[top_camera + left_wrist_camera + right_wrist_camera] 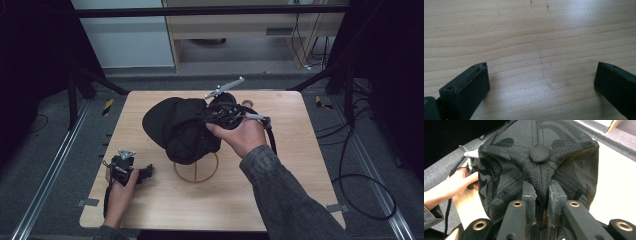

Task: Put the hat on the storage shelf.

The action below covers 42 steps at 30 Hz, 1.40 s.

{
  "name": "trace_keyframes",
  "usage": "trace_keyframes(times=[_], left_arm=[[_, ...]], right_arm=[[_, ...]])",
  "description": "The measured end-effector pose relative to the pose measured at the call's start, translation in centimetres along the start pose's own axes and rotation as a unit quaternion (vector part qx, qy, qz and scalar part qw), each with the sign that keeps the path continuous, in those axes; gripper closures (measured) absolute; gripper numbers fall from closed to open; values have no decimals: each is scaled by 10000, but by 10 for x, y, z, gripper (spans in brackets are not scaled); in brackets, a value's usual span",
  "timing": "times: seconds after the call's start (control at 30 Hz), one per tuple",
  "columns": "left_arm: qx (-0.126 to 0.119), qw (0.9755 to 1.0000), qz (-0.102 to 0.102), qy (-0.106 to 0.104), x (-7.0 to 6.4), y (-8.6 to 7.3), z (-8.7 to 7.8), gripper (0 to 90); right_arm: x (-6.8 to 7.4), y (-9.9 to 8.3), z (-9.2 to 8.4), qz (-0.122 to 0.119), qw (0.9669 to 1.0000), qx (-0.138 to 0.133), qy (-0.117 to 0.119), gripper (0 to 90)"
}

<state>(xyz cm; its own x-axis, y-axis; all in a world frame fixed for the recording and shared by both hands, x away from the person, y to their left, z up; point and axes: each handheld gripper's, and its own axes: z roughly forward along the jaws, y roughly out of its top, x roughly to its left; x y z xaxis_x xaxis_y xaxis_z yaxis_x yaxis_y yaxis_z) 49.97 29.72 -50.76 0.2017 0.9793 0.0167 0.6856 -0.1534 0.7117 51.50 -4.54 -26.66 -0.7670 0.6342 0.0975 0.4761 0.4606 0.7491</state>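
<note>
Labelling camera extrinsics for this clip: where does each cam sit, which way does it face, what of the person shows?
High view: above the person's side, facing forward and down on the table; both forearms, left hand-held gripper, right hand-held gripper at the black cap.
Left gripper view: rides the left hand-held gripper, facing bare wood; jaws apart.
Right gripper view: rides the right one, facing the cap's crown; jaws pinch fabric, other hand beyond.
Shared: cap, in the high and right gripper views.

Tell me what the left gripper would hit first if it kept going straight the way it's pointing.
Most likely the bare table. In its own view the left gripper is open and angled down at the wood grain, with nothing between its fingers. From above, the cap sits off to its right, though depth is hard to judge.
</note>
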Motion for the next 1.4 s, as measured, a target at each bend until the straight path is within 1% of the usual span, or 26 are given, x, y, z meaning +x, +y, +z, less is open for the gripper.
trace_keyframes(times=[0.07, 0.2, 0.3, 0.5, 0.6, 0.67, 0.73, 0.83, 0.87, 1.17, 1.37, 1.4], left_arm=[[0, 10000, 0, 0, 0, 0, 0, 0], [-5, 10000, -6, 2, 0, 0, 0, 0], [-7, 10000, -6, 1, 0, 0, 0, 0], [-5, 10000, -7, 2, 0, 0, 0, 0], [-7, 10000, -8, 1, 0, 0, 0, 0], [-6, 10000, -8, 2, 0, 0, 0, 0], [-6, 10000, -6, 2, 0, 0, 0, 0], [-5, 10000, -6, 1, 0, 0, 0, 0], [-12, 10000, -8, 0, 0, 0, 0, 0], [-17, 10000, -9, 1, 0, 0, 0, 0], [-16, 10000, -7, 2, 0, 0, 0, 0], [-16, 10000, -7, 2, 0, 0, 0, 0]], right_arm=[[0, 0, -1, 10, 10000, -16, 10, 748], [-2, 0, -3, 94, 9999, -69, 44, 665], [-2, 0, -5, 152, 9998, -114, 66, 634], [-5, -2, -14, 207, 9996, -192, 80, 618], [-8, -4, -23, 230, 9994, -239, 45, 619], [-10, -5, -26, 236, 9994, -255, 45, 619], [-14, -8, -33, 275, 9992, -307, 20, 620], [-16, -9, -37, 304, 9991, -308, -3, 620], [-19, -11, -42, 338, 9988, -341, -15, 622], [-25, -16, -54, 386, 9983, -428, -39, 613], [-28, -21, -64, 441, 9976, -526, -93, 575], [-30, -22, -67, 454, 9973, -561, -127, 554]])
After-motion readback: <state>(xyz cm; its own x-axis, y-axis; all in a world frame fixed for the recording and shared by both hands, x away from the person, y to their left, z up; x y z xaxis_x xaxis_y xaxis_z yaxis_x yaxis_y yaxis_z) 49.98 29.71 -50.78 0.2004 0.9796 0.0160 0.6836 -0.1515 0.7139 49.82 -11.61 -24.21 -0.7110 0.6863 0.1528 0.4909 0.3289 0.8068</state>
